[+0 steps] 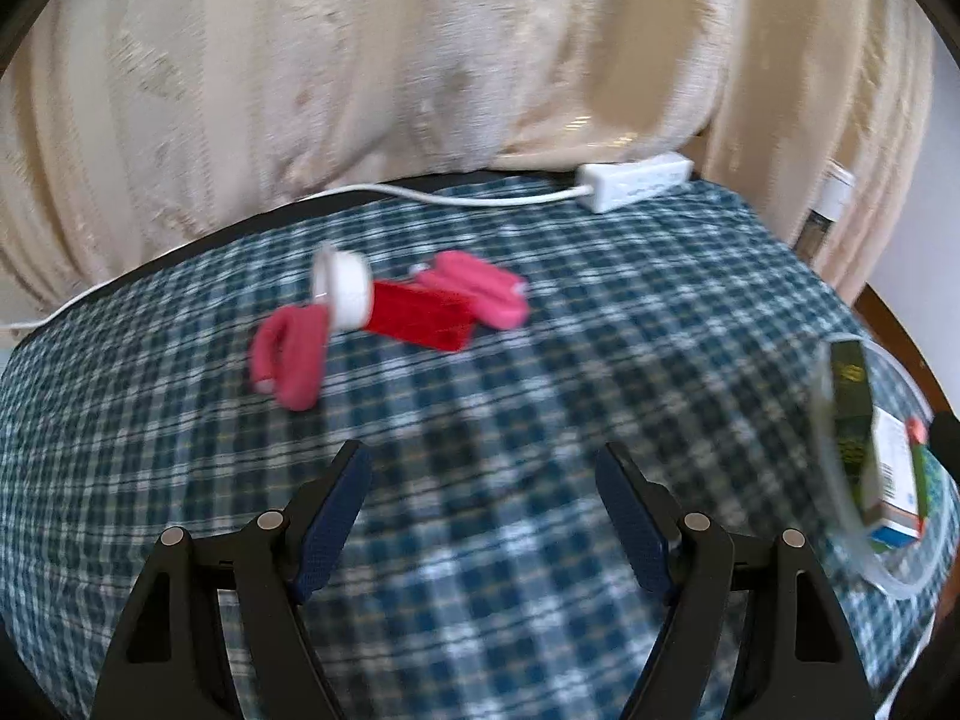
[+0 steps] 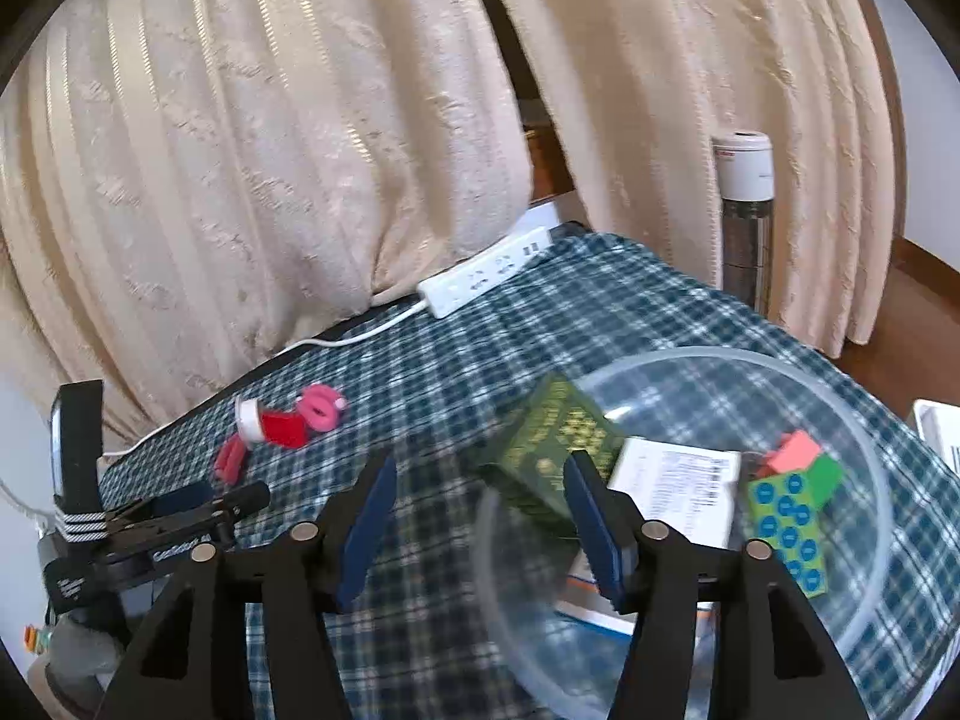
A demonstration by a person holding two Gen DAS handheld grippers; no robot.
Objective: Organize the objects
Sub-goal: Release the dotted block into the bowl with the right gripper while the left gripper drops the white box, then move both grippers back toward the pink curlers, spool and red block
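The left gripper (image 1: pixel 483 480) is hanging over the blue-and-white checked cloth (image 1: pixel 540 360) on the tabletop with its jaws wide apart and nothing between them. The right gripper (image 2: pixel 480 489) is poised likewise, jaws apart and empty, at the near rim of the clear round plastic bowl (image 2: pixel 864 420).

That bowl is already holding a dark green patterned box (image 2: pixel 552 450), a white labelled carton (image 2: pixel 678 480) and a green box with blue dots (image 2: pixel 792 516). The green patterned box is leaning on the rim, half out — a nudge from the right jaws could probably tip it back onto the cloth, or slide the light bowl.

Farther off, the items not yet sorted are lying in a tight cluster: a red tube with a white cap (image 1: pixel 396 306), with a pink looped piece (image 1: pixel 288 360) touching it on one side and a second pink looped piece (image 1: pixel 480 282) on the other. Closing on one would likely drag its neighbours, and the tube looks liable to roll.

Beyond them, a white power strip (image 1: pixel 636 180) and its cable are lying along the far edge by the cream curtain (image 1: pixel 420 60) — a snag risk only if a reach overshoots.
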